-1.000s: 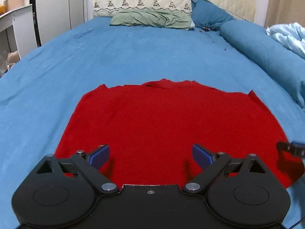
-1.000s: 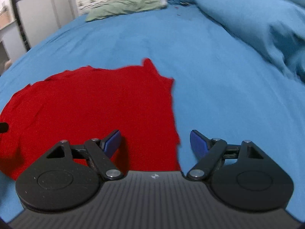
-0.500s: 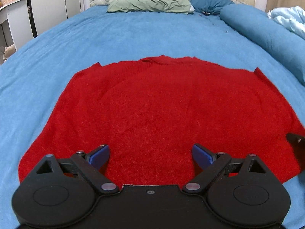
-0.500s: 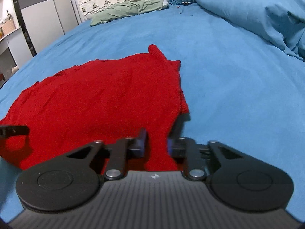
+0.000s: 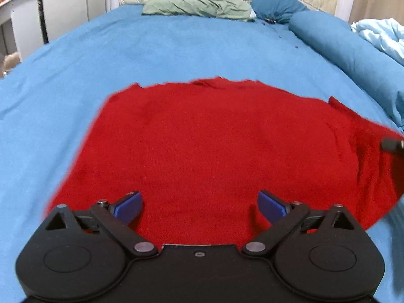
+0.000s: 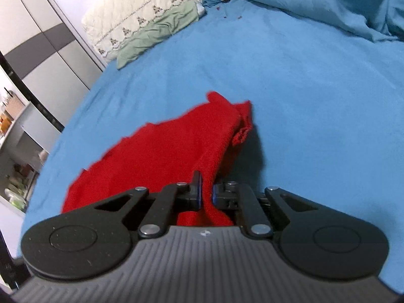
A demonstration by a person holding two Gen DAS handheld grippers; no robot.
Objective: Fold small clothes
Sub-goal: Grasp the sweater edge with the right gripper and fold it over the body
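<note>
A red knit garment (image 5: 214, 139) lies spread flat on the blue bed sheet (image 5: 176, 55). My left gripper (image 5: 199, 199) hovers open over its near hem, blue pads wide apart with only flat cloth under them. At the garment's right edge, the tip of my right gripper (image 5: 392, 146) shows in the left wrist view. In the right wrist view my right gripper (image 6: 207, 192) has its jaws closing tight on a pinched fold of the red garment (image 6: 164, 151). The pads press on the cloth, and that side is lifted off the sheet, casting a shadow.
A green pillow (image 5: 197, 6) and a dark blue pillow (image 5: 272, 5) lie by the quilted headboard. A long blue bolster (image 5: 353, 58) and a pale blue duvet (image 5: 381, 35) run along the right. A grey wardrobe (image 6: 38, 58) and shelves (image 6: 12, 131) stand left of the bed.
My right gripper went from wide open to shut on the garment's right edge, then rose and rolled, pulling that side up. My left gripper stayed open over the near hem.
</note>
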